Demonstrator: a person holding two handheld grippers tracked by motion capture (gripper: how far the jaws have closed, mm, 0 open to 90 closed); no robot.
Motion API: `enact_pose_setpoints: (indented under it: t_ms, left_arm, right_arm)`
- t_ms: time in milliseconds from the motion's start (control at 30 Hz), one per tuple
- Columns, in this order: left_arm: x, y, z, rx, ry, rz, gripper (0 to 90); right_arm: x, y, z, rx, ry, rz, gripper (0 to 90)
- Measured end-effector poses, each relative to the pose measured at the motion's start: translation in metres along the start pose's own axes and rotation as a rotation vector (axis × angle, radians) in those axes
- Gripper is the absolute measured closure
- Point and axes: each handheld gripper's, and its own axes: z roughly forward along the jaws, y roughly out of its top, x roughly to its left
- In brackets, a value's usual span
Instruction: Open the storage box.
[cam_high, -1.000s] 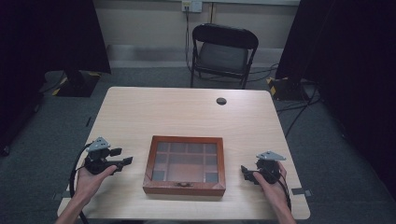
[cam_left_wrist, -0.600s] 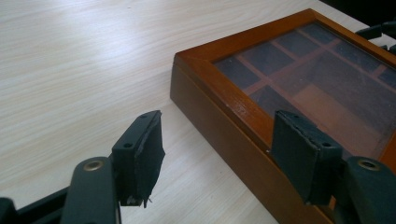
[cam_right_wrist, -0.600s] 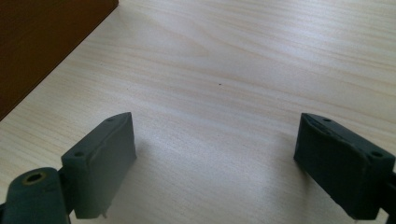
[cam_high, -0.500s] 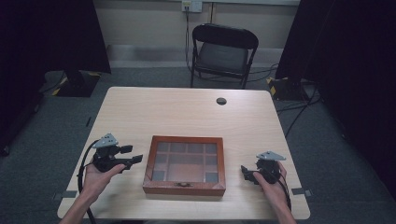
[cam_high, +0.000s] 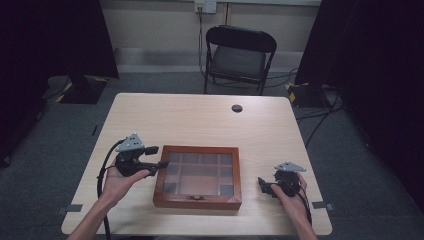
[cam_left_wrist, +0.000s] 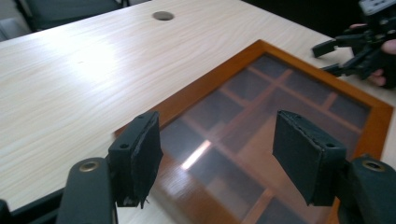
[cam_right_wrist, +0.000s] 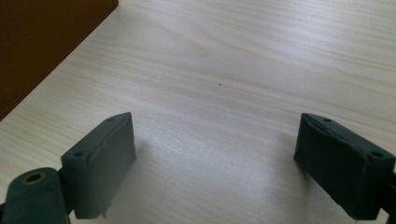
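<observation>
Centrally, near the tabletop's (cam_high: 200, 120) front edge, sits the box (cam_high: 198, 176). Left gripper (cam_high: 156, 157), jaws spread, hovers over its left edge; right gripper (cam_high: 263, 186), also spread, rests near the front right corner.

The high view looks forward and down from above the person's side onto the whole pale wooden worktop (cam_high: 200, 120). The left gripper view sits low and close over the glass-lidded brown wooden box (cam_left_wrist: 280, 121), facing across it toward the right claw (cam_left_wrist: 345, 53). The right gripper view hugs the bare wood, the box's side (cam_right_wrist: 42, 42) at its left edge
</observation>
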Motion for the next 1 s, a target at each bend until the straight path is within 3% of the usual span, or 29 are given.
enact_pose_setpoints:
  t_ms: [167,233,633,933,1000]
  left_arm:
    - [-0.012,0.004,0.012,0.022,-0.045,0.014,32.0]
    - [-0.016,0.004,0.015,0.027,-0.069,-0.002,31.1]
    - [-0.04,0.0,0.031,0.064,-0.121,0.057,31.0]
    - [-0.057,0.0,0.041,0.093,-0.15,0.106,37.0]
    - [-0.062,-0.001,0.045,0.093,-0.188,0.097,42.2]
  right_arm:
    - [0.0,0.0,0.0,0.0,0.0,0.0,11.1]
    - [0.0,0.0,0.0,0.0,0.0,0.0,11.1]
    - [0.0,0.0,0.0,0.0,0.0,0.0,11.1]
    - [0.0,0.0,0.0,0.0,0.0,0.0,11.1]
    - [0.0,0.0,0.0,0.0,0.0,0.0,11.1]
